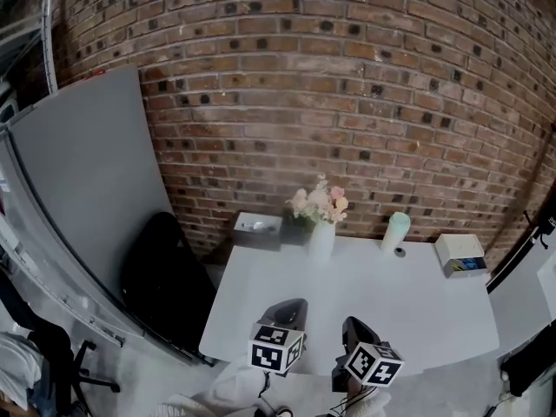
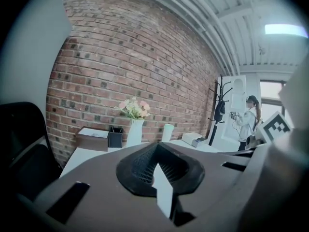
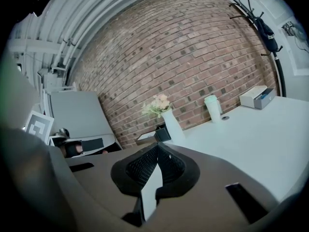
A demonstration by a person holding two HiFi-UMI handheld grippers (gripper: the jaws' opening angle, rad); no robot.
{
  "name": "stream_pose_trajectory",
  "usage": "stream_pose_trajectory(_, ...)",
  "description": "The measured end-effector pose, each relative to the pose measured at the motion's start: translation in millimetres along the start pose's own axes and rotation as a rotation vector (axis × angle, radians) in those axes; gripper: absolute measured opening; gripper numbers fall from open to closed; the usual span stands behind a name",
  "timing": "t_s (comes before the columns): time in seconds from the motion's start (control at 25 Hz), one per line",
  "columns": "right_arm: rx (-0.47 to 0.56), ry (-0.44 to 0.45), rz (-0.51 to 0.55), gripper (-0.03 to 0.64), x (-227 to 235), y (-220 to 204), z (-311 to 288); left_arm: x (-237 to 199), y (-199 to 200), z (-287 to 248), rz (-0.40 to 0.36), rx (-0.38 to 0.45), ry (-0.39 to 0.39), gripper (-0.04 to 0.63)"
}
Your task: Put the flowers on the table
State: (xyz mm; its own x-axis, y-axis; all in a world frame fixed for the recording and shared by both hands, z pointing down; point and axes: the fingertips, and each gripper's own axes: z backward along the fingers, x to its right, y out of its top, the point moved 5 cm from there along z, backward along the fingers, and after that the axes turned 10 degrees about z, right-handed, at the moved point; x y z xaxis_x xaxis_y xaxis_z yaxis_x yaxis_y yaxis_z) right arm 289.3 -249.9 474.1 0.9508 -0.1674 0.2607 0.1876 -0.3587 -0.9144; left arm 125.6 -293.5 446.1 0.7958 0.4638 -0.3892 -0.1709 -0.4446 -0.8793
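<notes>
A bunch of pale pink and cream flowers [image 1: 320, 203] stands in a white vase [image 1: 321, 238] at the back of the white table [image 1: 417, 311], close to the brick wall. My left gripper [image 1: 287, 314] and right gripper [image 1: 358, 330] hover side by side over the table's front edge, well short of the vase. In the left gripper view the gripper [image 2: 157, 147] is shut and empty, with the flowers [image 2: 134, 108] far ahead. The right gripper view shows its gripper [image 3: 157, 149] shut and empty too, the flowers [image 3: 157, 104] and vase [image 3: 173, 125] ahead.
A grey tissue box [image 1: 257, 227] and a black pen holder [image 2: 115, 138] sit left of the vase. A mint cup [image 1: 396, 231] and a white box [image 1: 460, 254] sit to its right. A black chair [image 1: 165, 276] and a grey board [image 1: 87, 181] stand left of the table. A person [image 2: 248, 122] stands far off.
</notes>
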Motion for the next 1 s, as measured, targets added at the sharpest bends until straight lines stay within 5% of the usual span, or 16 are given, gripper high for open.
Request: stream_pose_trajectory(1.0,-0.026,-0.078,0.141,0.023,-72,4,6,-36,1,34,0.051,-0.001,-0.047,0.008)
